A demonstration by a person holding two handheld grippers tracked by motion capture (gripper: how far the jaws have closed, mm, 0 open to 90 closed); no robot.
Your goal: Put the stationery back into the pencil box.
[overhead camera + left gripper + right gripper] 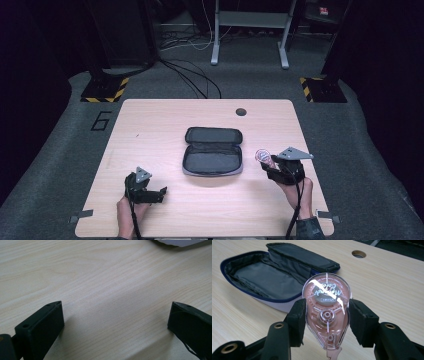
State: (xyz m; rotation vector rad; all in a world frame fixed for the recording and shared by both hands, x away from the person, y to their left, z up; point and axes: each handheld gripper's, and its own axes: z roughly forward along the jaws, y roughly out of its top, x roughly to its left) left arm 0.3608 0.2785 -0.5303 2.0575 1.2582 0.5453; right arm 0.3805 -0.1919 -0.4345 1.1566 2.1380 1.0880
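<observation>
Right gripper view: the right gripper (325, 322) has its fingers (297, 320) closed on a pink, clear-shelled correction tape dispenser (326, 312), one pad on each narrow edge of the shell. The flat printed face is turned toward the camera and the tapered nose points down between the fingers. Gripping by the edges keeps the broad faces free and the dispenser steady, which suits lowering it flat into a container.

The reference landmark is the open pencil case (213, 151), which lies near the middle of the surface (150, 125). Its lid is folded back on the far side, so the dark lined compartment faces up and is ready to receive items. No contents are visible inside it.

In the high view the dispenser (263, 156) is held clear of the surface, just to the right of the case and apart from it. The probable step in hand is carrying the dispenser over the open compartment.

The left gripper (145, 188) rests low, to the left of the case and nearer the person. In the left gripper view its fingers (46, 322) stand wide apart with nothing between them but bare wood. Its position keeps it out of the path to the case while leaving it available to steady the case edge if required.
</observation>
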